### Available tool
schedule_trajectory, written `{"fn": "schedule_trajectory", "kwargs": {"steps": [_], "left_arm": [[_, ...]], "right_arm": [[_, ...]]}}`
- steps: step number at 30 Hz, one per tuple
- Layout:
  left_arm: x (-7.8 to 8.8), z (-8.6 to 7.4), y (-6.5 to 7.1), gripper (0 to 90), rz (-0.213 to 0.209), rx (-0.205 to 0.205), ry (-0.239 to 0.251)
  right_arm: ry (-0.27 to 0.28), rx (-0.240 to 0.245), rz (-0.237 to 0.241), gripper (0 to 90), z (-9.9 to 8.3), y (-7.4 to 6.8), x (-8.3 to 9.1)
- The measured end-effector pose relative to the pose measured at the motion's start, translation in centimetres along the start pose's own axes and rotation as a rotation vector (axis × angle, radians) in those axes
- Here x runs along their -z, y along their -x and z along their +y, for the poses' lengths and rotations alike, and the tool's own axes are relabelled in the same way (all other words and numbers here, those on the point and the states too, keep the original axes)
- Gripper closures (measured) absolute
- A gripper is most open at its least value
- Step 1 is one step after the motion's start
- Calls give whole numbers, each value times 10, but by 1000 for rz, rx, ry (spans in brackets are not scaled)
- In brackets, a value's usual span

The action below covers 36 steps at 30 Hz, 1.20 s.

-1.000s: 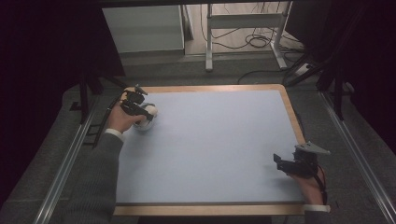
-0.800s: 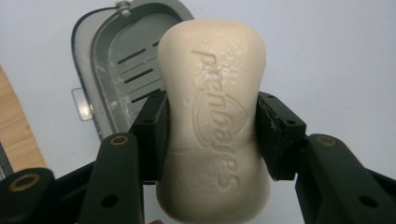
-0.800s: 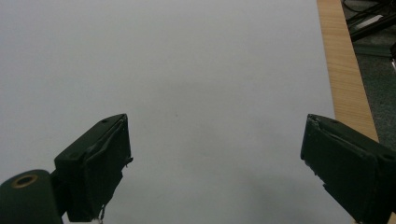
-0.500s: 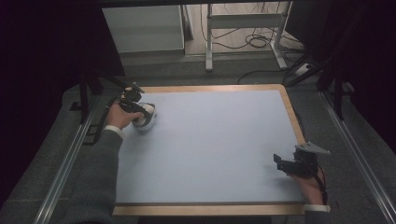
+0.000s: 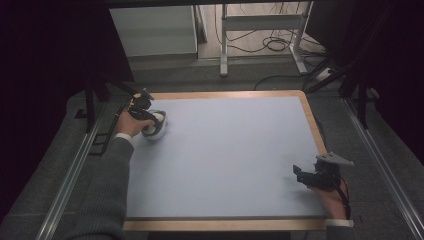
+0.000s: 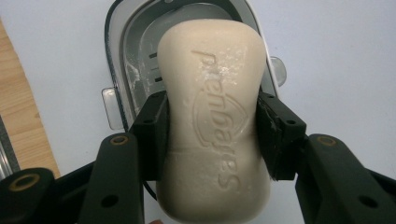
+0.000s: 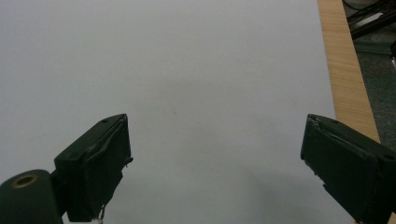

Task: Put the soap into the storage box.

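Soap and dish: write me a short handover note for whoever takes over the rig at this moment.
Left claw: shut on the soap, gripped by its long sides, at the table's far-left corner.
Right claw: open, nothing between its jaws, over the near-right part of the table.
Things: the dish sits on the table right under the soap; its drain slots show beside the bar. Whether the soap already rests in it cannot be told.
Done: soap gripped and brought over the dish.
Left: probably set the bar into the dish, open the left claw and draw it away.
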<state>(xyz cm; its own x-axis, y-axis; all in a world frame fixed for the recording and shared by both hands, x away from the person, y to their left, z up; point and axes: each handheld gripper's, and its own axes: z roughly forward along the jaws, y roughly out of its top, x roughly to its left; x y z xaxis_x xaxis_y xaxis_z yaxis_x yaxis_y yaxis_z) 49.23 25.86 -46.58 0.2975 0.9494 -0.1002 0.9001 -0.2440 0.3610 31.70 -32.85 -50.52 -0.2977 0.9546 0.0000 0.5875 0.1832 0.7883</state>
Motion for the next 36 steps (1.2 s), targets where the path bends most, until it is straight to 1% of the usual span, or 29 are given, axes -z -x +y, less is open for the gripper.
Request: {"fn": "schedule_trajectory", "kwargs": {"steps": [3,4,10,11,12,13,14,15,16,18,21,22,23,24,25,27,28,29,30,31,32,34,36], "left_arm": [[-3,1,0,495,1,-2,-5],[-4,1,0,495,0,6,-2],[-9,0,0,487,4,10,0],[-8,0,0,473,-8,15,25],[-8,0,0,445,-8,15,25],[-3,-1,2,411,-16,12,51],[0,-1,3,394,-17,6,63],[3,-2,4,383,-27,8,79],[3,-2,4,371,-27,8,79],[13,-4,9,348,-34,-7,116],[19,-6,13,335,-41,-21,133],[21,-8,15,318,-40,-31,142],[27,-11,20,316,-43,-53,155],[27,-11,20,311,-43,-53,155],[30,-14,24,309,-44,-67,165],[35,-23,32,308,-65,-96,191],[38,-34,38,299,-78,-127,201],[38,-40,41,294,-84,-132,213],[39,-45,43,293,-90,-148,217],[39,-45,43,289,-90,-148,217],[40,-55,46,287,-99,-165,230],[42,-66,49,298,-122,-192,234],[43,-78,51,307,-136,-206,250]], "right_arm": [[-2,2,0,83,0,0,0],[-1,2,-1,83,0,0,0],[-2,1,-2,83,0,0,-1],[-3,2,0,83,0,0,0],[-3,1,0,83,0,0,0],[-2,2,-2,83,-1,0,-1],[-2,2,-2,83,-1,0,-1],[-2,2,-2,83,-1,0,-1],[-3,3,-2,83,-1,0,-1],[-5,6,-1,83,-1,-1,-1],[-5,7,-1,83,-1,-1,-2],[-6,9,-1,83,-1,-1,-2],[-6,10,-1,83,-1,-2,-2],[-6,10,-1,83,-1,-2,-2],[-4,8,1,83,0,-2,-2],[-3,11,1,83,0,-2,-1],[0,9,0,83,0,-2,0],[-1,8,1,83,0,-2,0],[-1,8,1,83,0,-1,0],[-2,9,-1,83,0,-2,-1],[-4,12,1,83,0,-2,-1],[-3,13,2,83,0,-3,0],[2,13,2,83,0,-4,0]]}}
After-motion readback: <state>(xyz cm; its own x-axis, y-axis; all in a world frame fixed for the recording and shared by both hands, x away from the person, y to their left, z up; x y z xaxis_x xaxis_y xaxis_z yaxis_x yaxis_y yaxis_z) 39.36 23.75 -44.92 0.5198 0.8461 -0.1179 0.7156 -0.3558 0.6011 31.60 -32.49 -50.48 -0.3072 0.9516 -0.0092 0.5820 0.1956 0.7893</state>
